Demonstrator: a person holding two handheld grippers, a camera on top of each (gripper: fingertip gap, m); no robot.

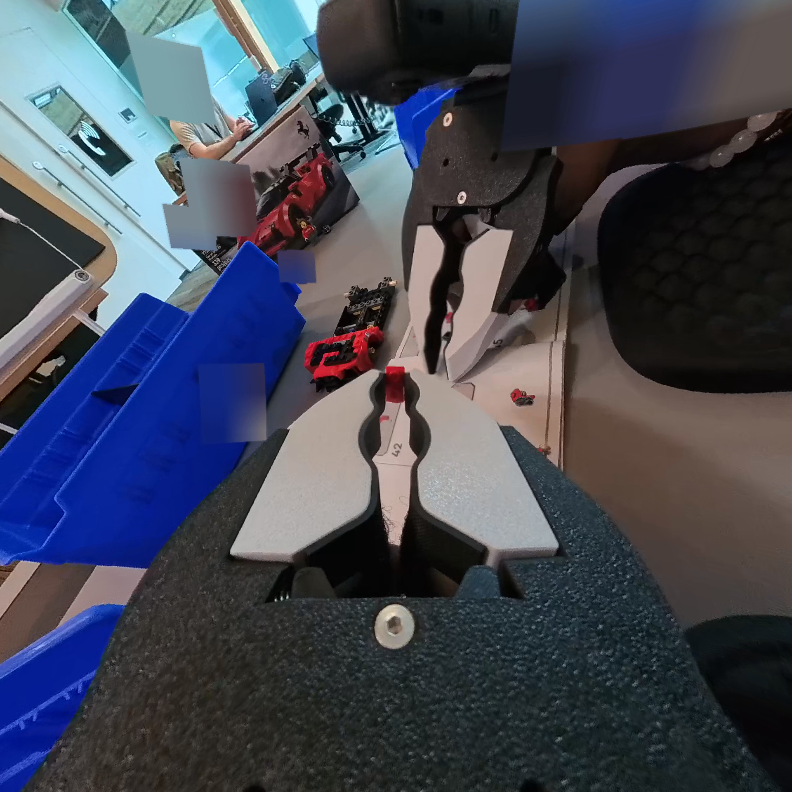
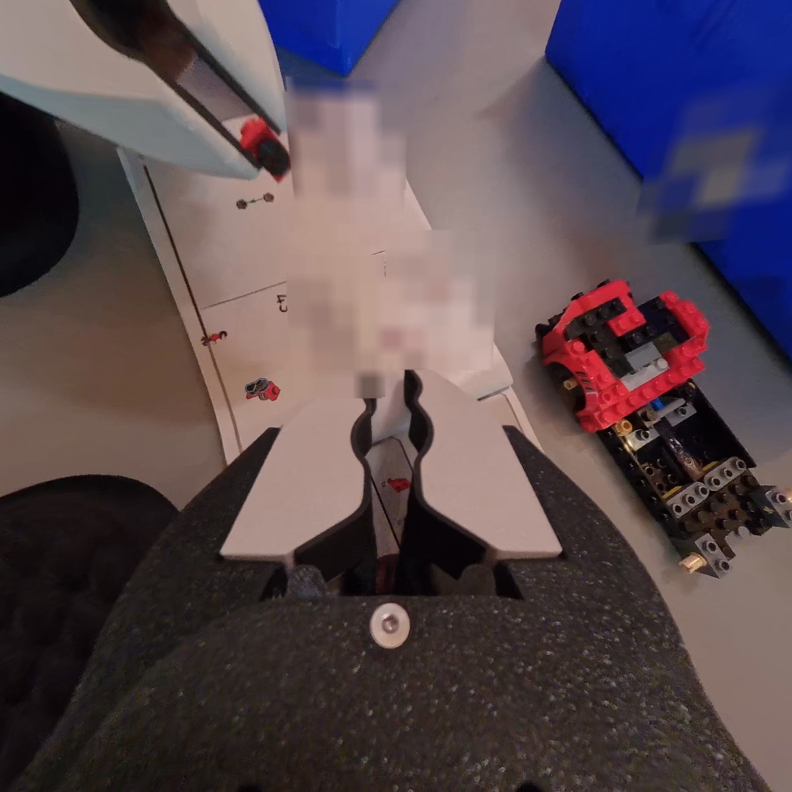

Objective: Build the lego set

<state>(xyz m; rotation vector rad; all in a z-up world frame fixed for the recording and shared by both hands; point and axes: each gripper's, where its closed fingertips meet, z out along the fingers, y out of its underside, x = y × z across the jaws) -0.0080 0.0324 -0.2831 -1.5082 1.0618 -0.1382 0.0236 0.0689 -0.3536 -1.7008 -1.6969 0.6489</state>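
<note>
My left gripper (image 1: 393, 377) is shut on a small red lego piece (image 1: 394, 385) at its fingertips, held above the open instruction booklet (image 1: 505, 385). It also shows in the right wrist view (image 2: 265, 150) at the top left, with the red piece (image 2: 257, 137). My right gripper (image 1: 441, 373) points down just beyond it, jaws nearly together. In its own view (image 2: 388, 385) a mosaic patch hides the tips. The partly built red and black lego car (image 1: 351, 338) (image 2: 634, 385) lies on the table beside the booklet (image 2: 240, 265).
Blue bins (image 1: 150, 407) (image 2: 685, 107) stand along one side of the table. The lego box (image 1: 300, 193) stands behind the car. A black mesh chair (image 1: 694, 278) is close on the other side. A person sits at a far desk. One gripper's finger ends stand about 9 cm off the other's.
</note>
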